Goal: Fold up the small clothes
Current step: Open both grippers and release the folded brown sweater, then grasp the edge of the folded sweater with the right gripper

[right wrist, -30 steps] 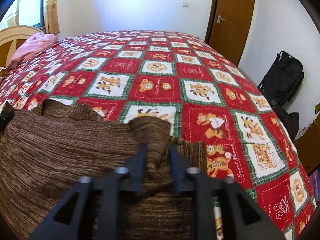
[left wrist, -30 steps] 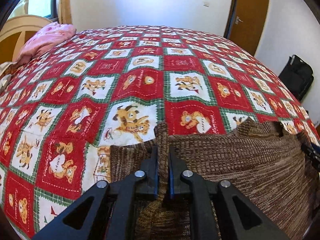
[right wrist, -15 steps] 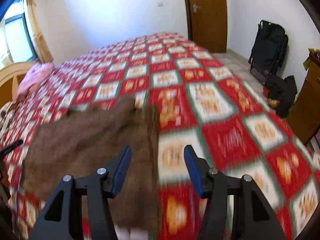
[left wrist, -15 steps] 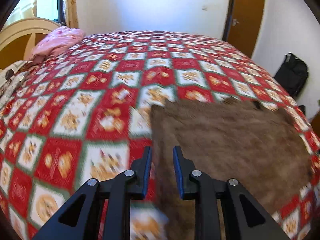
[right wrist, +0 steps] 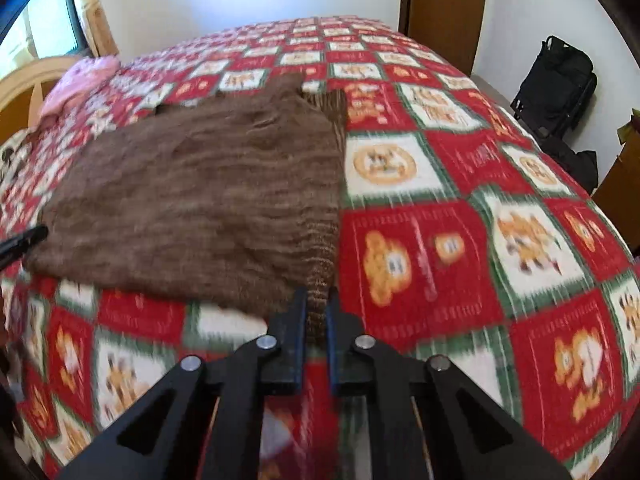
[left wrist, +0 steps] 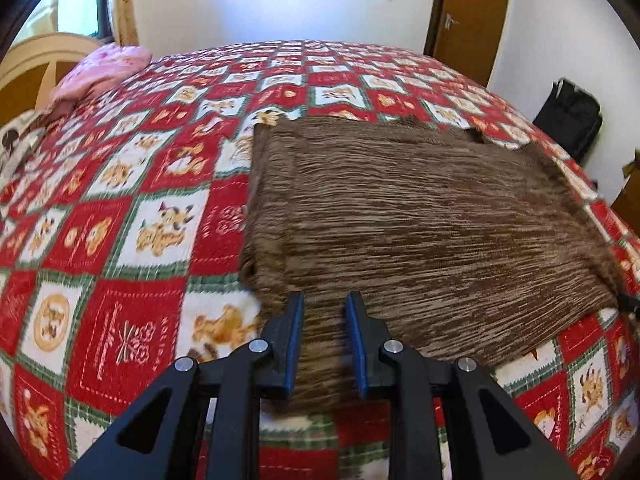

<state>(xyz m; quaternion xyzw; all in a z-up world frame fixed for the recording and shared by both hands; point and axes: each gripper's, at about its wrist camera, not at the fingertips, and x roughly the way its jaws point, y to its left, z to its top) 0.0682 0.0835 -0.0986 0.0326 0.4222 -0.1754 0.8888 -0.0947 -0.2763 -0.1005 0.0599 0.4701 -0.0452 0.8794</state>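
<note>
A brown knitted garment (left wrist: 420, 220) lies spread flat on the red, white and green bear-print bedspread (left wrist: 132, 220); it also shows in the right wrist view (right wrist: 208, 196). My left gripper (left wrist: 323, 308) is open over the garment's near left corner, with cloth between its blue pads, not clamped. My right gripper (right wrist: 318, 304) has its jaws close together around the garment's near right corner. The right gripper's tip shows at the left view's right edge (left wrist: 628, 304).
A pink bundle of cloth (left wrist: 100, 68) lies at the bed's far left by a wooden headboard (left wrist: 36, 64). A brown door (right wrist: 444, 12) and black bags (right wrist: 556, 80) stand on the floor to the right of the bed.
Both grippers let go of the garment's far edge and pulled back to its near edge. The garment now lies flat. The right gripper, open half a second ago, has closed on the near right corner.
</note>
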